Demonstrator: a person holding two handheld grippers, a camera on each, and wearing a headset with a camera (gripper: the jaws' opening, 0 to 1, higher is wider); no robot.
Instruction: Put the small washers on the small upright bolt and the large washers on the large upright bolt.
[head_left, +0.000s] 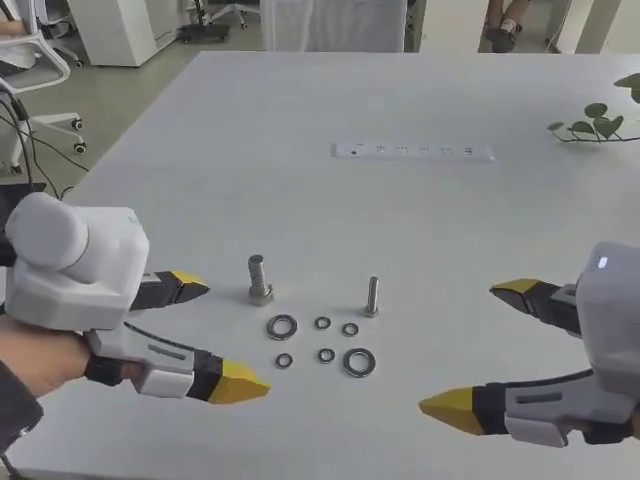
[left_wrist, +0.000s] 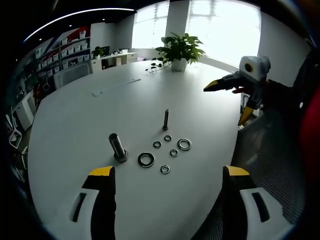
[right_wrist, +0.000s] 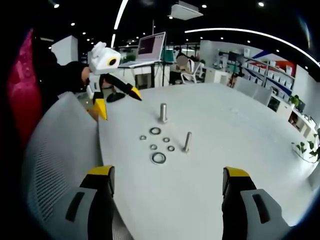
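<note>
On the white desk (head_left: 420, 230) the large bolt (head_left: 259, 278) stands upright on the left and the small bolt (head_left: 372, 296) on the right, apart from each other. Just nearer than the bolts, two large washers (head_left: 282, 326) and four small washers (head_left: 326, 355) lie flat and loose. The left gripper (head_left: 233, 337) and right gripper (head_left: 460, 347) hover at either side of the washers, both with jaws spread and empty.

Shiny metal washers (head_left: 282, 326) and bolts (head_left: 259, 279); smooth matt table (head_left: 300, 150)
</note>
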